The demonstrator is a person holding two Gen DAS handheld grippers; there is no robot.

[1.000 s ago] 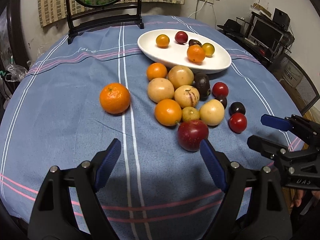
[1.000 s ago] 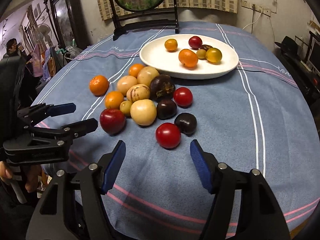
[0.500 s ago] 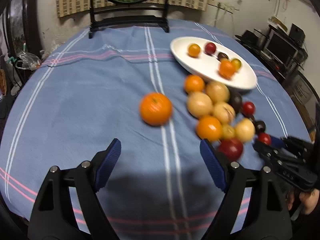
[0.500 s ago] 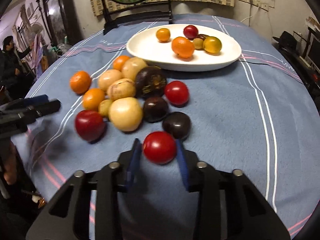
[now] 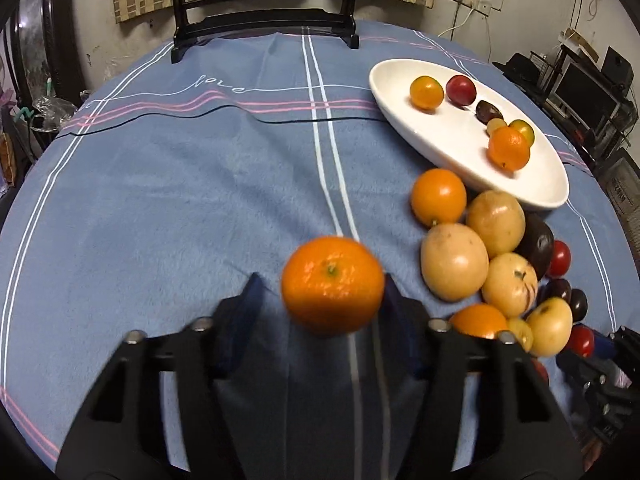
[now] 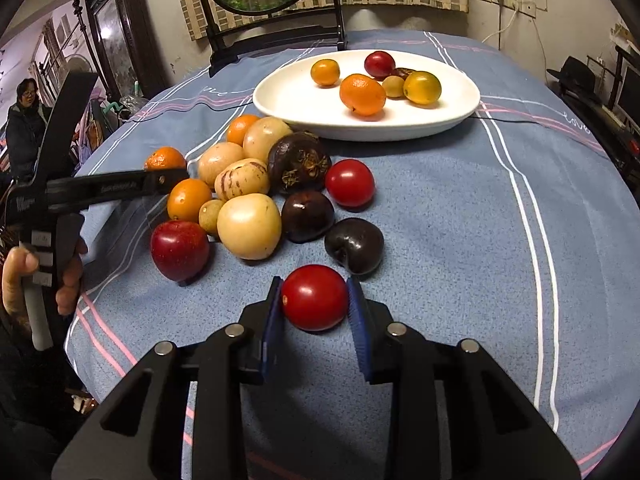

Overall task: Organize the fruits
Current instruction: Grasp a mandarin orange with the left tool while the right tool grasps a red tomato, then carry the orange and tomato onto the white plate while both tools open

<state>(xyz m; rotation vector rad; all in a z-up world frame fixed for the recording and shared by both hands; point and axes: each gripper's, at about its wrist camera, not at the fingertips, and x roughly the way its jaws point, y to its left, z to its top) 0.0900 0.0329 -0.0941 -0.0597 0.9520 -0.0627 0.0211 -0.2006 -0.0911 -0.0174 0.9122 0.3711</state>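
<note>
Right gripper (image 6: 315, 300) fingers clamped on red tomato (image 6: 314, 297), near side of white plate (image 6: 460, 116). Left gripper (image 5: 320, 300) fingers just closing around mandarin (image 5: 333, 285), left of fruit pile; contact unclear.

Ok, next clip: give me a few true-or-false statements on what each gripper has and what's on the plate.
1. The right gripper is clamped on a red tomato. True.
2. The left gripper has a purple plum between its jaws. False: a mandarin sits there, the jaws just closing.
3. The white plate is empty. False: several small fruits lie on it.
4. The tablecloth is blue with stripes. True.
</note>
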